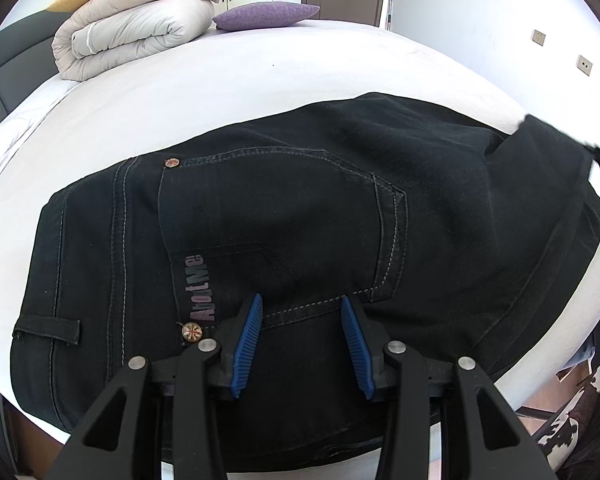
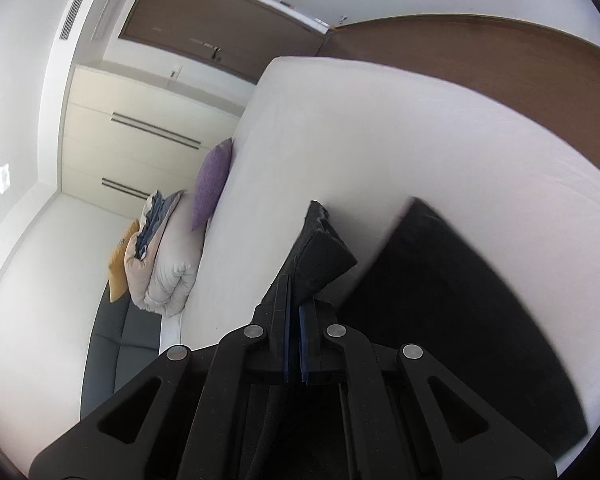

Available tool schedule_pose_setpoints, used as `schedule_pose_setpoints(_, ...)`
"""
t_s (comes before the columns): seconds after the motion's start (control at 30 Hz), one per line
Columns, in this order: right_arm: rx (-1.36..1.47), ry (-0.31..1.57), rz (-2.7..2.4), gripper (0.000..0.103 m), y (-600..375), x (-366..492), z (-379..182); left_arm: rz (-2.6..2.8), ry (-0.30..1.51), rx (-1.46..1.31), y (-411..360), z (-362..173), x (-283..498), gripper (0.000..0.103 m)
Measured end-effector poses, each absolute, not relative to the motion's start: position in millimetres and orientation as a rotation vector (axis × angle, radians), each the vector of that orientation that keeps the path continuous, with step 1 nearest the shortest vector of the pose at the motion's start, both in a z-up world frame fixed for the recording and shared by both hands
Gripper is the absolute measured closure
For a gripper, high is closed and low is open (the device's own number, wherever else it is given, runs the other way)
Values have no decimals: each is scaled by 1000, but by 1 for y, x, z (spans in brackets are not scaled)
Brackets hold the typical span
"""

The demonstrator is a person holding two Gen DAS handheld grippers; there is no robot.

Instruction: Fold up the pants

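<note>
Clearly the right gripper [image 2: 294,312] is pressed together on a corner of black cloth: its blue pads sit almost touching, and a pinched hem end of the pants [image 2: 320,252] sticks up past the fingertips, lifted off the bed [image 2: 380,140]. More of the dark fabric lies flat on the sheet just to the right of that gripper in its own view (blurred, so its edge is hard to read).

The left gripper [image 1: 302,312] stands spread, its blue pads either side of a stitched seam at the back pocket [image 1: 276,224] of the pants [image 1: 260,240], pointing steeply down at the seat. Whether the pads rest on the denim or hang just above it I cannot tell; they pinch nothing.

The pants lie across the near edge of the bed with their long axis running left to right in the left view: waistband and belt loop [image 1: 46,330] at the left, legs trailing off to the right, where a raised flap of cloth [image 1: 548,144] shows at the frame edge. So the leg end belongs to the right hand and the seat to the left one. My judgement is that the coming fold turns on carrying the held leg end along that axis toward the waist, while the left gripper steadies the seat.

A folded duvet [image 1: 132,36] and a purple cushion [image 1: 266,16] sit well apart at the far side.
</note>
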State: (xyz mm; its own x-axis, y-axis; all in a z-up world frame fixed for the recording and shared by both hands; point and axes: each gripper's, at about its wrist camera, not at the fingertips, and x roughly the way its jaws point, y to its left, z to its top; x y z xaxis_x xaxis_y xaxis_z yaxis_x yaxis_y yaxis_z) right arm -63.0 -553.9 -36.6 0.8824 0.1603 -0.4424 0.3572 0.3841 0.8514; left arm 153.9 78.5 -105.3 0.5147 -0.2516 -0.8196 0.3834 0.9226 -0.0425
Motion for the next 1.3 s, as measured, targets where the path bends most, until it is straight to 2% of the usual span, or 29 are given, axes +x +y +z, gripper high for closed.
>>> schedule_pose_setpoints(0.2,1264,522,-240,101,-555,-139,-88,-392,959,129,82,-105,155,59)
schedule_pose_setpoints(0.73,1309,519,-252,101,-540,-203,-102,-437,963,53,96,-103,154,52)
schedule_pose_setpoints(0.97,1198,577,-205,101,-525,-184,-106,-464,962,-18,111,-103,157,52)
schedule_pose_setpoints(1.07,1121,587,-284,94,-527,-193,-86,-456,959,0,110,-103,156,51)
schedule_pose_setpoints(1.13,1009,571,-437,71,-534,-208,-62,-457,956,8,110,-103,156,50)
schedule_pose_setpoints(1.17,999,529,-457,45,-536,-212,-50,-458,955,8,109,-101,155,49)
schedule_pose_setpoints(1.2,997,479,-405,41,-538,-211,-35,-460,954,7,109,-101,156,49)
schedule_pose_setpoints(1.3,873,533,-208,44,-514,-170,1,-459,954,7,107,-103,154,49)
